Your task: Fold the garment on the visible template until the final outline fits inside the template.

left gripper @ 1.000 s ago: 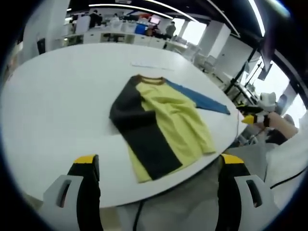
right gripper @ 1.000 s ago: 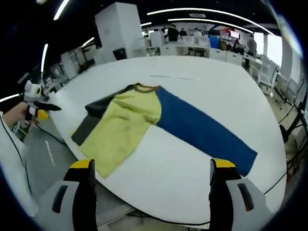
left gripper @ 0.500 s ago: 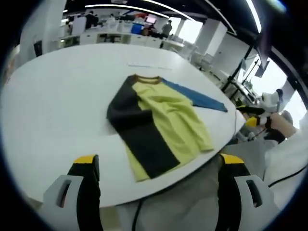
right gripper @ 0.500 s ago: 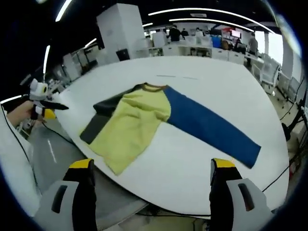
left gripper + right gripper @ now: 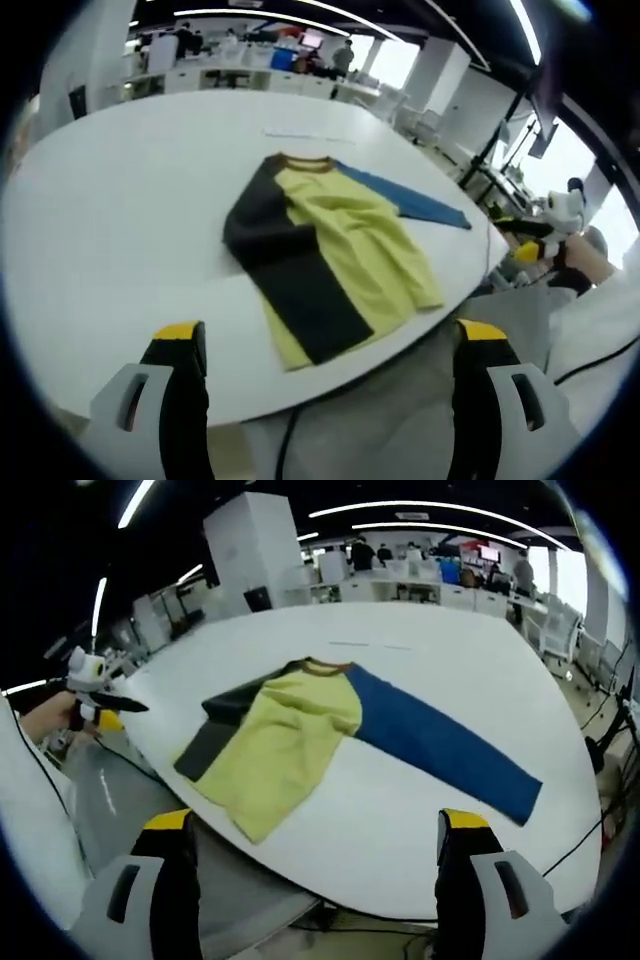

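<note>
A long-sleeved shirt (image 5: 340,250) lies flat on the round white table (image 5: 120,210). Its body is yellow, its collar brown, and a dark sleeve (image 5: 285,270) is folded over the body. The blue sleeve (image 5: 440,745) stretches straight out to the side. Beyond the collar, faint thin line marks (image 5: 370,645) show on the tabletop. My left gripper (image 5: 330,400) hovers open off the table's near edge, nothing between its jaws. My right gripper (image 5: 315,880) is open too, short of the edge by the hem (image 5: 250,825). Each gripper appears in the other's view: right gripper (image 5: 545,228), left gripper (image 5: 95,692).
The shirt's hem lies close to the table's rim (image 5: 400,350). A cable (image 5: 600,840) hangs below the table. Office desks (image 5: 420,580) with people stand behind, and a white pillar (image 5: 255,540) rises at the back.
Both views have shifted a little with the hands. The shirt lies as it did, and both grippers stay open and off the cloth.
</note>
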A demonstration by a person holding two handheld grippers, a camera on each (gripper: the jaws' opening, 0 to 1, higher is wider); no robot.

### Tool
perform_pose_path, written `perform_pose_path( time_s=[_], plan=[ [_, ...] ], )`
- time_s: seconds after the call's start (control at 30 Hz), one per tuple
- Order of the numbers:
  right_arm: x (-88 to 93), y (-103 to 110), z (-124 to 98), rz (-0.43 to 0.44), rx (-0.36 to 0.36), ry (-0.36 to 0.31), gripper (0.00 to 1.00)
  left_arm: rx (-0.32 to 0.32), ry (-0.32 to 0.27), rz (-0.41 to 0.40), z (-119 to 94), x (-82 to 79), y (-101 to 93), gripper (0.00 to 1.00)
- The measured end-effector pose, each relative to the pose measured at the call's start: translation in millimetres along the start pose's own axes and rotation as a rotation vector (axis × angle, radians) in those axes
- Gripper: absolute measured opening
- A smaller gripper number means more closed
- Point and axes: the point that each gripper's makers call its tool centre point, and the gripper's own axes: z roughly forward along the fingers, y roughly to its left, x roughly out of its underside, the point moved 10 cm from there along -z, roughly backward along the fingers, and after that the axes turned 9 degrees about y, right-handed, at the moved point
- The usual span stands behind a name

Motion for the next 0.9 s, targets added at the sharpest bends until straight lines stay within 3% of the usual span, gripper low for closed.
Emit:
perform_pose_path(
  time_s=[0.9],
  plan=[
    [7.0, 2.5, -1.8, 0.017, 0.006, -0.001, 1.0, 0.014, 0.015, 0.026, 5.8, 2.1, -4.8, 0.98]
  ],
)
